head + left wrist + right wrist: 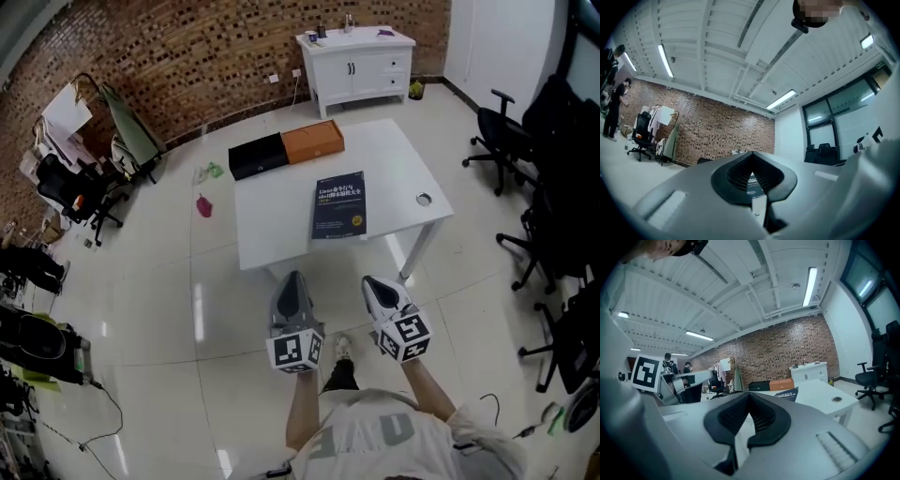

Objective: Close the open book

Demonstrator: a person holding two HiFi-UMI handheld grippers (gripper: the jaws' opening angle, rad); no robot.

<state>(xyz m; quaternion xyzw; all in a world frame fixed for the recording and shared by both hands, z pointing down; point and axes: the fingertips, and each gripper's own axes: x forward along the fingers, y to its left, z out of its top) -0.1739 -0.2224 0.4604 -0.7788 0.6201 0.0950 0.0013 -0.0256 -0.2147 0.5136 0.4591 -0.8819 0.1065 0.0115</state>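
A dark blue book lies closed, cover up, near the front edge of the white table. Both grippers hang over the floor on the near side of the table, apart from the book. In the head view my left gripper is shut, its jaws meeting in a point with nothing between them. My right gripper is shut too and holds nothing. The left gripper view shows a slice of the book through the hollow behind the jaws' tips. In the right gripper view the book lies ahead on the table.
A black box and an orange box sit at the table's far edge. A round cable hole is at its right side. A white cabinet stands by the brick wall. Office chairs line the right.
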